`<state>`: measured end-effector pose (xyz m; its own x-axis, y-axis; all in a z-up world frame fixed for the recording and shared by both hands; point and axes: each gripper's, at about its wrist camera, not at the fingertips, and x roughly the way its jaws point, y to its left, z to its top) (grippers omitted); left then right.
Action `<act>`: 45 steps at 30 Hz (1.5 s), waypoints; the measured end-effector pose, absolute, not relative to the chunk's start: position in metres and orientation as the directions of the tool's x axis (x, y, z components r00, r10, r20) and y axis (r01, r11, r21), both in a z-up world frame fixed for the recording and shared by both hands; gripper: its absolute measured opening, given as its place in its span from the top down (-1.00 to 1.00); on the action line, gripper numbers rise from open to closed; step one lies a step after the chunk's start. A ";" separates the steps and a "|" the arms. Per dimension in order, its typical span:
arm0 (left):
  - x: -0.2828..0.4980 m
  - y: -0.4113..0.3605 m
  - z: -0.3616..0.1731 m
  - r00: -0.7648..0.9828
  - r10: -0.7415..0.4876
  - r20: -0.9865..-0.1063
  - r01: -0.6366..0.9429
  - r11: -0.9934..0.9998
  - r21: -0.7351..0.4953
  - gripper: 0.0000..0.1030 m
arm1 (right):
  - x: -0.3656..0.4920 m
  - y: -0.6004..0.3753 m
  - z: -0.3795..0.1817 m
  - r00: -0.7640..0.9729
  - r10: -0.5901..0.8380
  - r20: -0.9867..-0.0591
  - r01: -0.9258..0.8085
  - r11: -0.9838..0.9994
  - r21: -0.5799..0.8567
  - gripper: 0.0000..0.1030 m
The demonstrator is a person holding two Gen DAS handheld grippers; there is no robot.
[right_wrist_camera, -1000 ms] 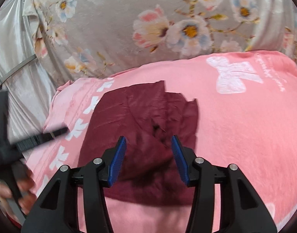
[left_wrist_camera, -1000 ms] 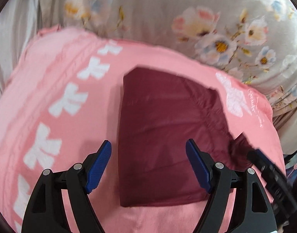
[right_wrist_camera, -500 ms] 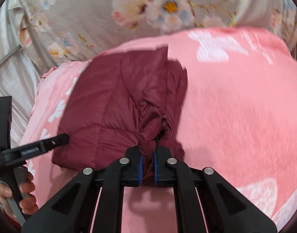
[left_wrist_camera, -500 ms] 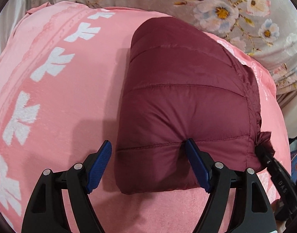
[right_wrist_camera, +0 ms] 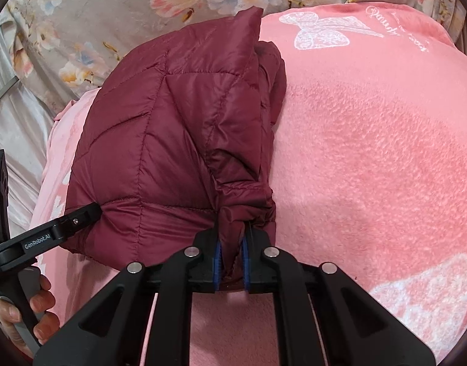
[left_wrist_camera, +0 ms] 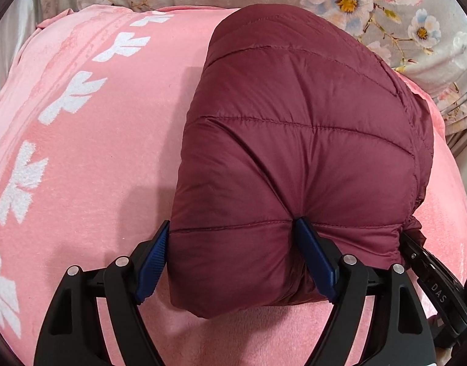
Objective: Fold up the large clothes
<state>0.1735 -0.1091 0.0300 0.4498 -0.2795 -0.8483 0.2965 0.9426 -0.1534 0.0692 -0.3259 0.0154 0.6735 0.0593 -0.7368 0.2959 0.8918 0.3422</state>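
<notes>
Jacket quilted maroon, puffy | left claw spread astride corner | right claw clenched on hem

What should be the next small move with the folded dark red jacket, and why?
Probably close the left gripper on the near edge of the jacket. Its fingers straddle the puffy corner, wide apart, and its jaws have just been opening, while the right gripper already pinches the other corner on the pink blanket.

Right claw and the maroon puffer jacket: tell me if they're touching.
Touching. The right wrist view shows the right claw shut on a bunched edge of the maroon puffer jacket, both blue pads pressing the fabric.
</notes>
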 end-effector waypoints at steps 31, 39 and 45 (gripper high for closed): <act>0.178 -0.078 0.104 0.532 -0.272 -0.802 0.335 0.937 -0.096 -0.56 | 0.044 -0.342 0.109 0.734 -0.112 -0.670 0.366 0.896 0.251 0.30; 0.251 -0.129 0.167 0.616 -0.271 -0.740 0.334 0.940 -0.066 -0.56 | 0.133 -0.377 0.140 0.762 -0.084 -0.642 0.412 0.828 0.380 -0.05; 0.292 -0.172 0.147 0.599 -0.216 -0.771 0.318 0.948 -0.018 -0.56 | 0.180 -0.405 0.096 0.729 0.041 -0.683 0.462 0.707 0.535 -0.04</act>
